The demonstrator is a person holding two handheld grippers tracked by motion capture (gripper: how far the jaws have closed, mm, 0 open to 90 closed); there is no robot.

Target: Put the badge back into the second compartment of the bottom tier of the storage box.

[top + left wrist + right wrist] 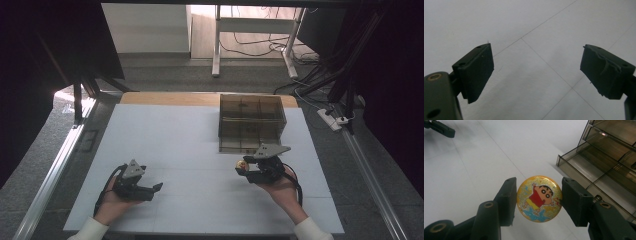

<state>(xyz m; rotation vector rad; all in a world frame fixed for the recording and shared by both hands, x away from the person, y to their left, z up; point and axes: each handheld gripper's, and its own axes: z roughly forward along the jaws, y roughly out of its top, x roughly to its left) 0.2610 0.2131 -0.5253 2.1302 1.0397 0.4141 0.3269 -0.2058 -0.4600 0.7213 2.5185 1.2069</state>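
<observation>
A round yellow glittery badge (pixel 539 198) with a cartoon boy on it hangs above the white table, my right gripper (pixel 537 202) shut on its edges. In the high view the badge (pixel 241 165) is a small gold spot at the tip of the right gripper (pixel 246 169), just in front of the smoky clear drawer box (pixel 251 121). My left gripper (pixel 159 187) rests low at the front left of the table, held in a hand. In the left gripper view its jaws stand wide apart, the left gripper (pixel 537 71) open over bare tabletop.
The drawer box (pixel 606 157) has an open lower drawer pulled toward me, close to the right gripper's right side. The white table (pixel 165 140) ends in metal rails on both sides. Cables and a power strip (pixel 330 119) lie on the floor beyond the right edge.
</observation>
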